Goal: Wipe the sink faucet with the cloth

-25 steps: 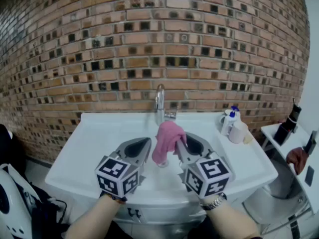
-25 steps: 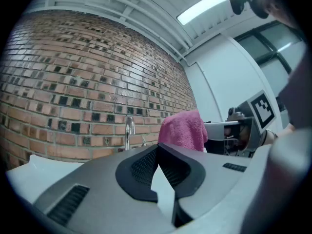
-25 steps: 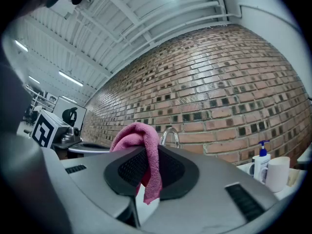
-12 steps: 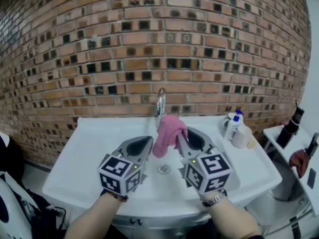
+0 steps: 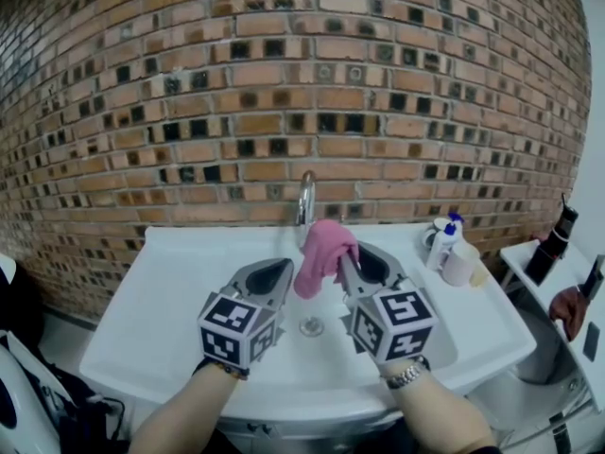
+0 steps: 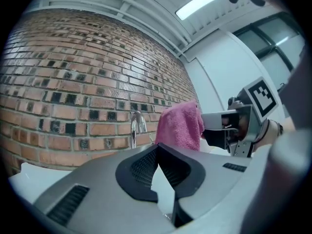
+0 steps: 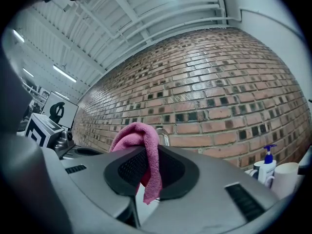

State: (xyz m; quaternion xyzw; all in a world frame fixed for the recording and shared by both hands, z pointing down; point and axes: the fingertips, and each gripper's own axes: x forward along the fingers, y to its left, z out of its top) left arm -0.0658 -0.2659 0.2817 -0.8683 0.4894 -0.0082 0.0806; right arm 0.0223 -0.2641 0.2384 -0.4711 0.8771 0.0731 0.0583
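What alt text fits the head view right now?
The right gripper holds a pink cloth up near a chrome faucet at the back of a white sink, against a brick wall. The left gripper is shut and empty beside it.

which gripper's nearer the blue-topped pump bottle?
Right. The right gripper, shut on the pink cloth, sits left of the pump bottle; the left gripper is farther left, beyond it.
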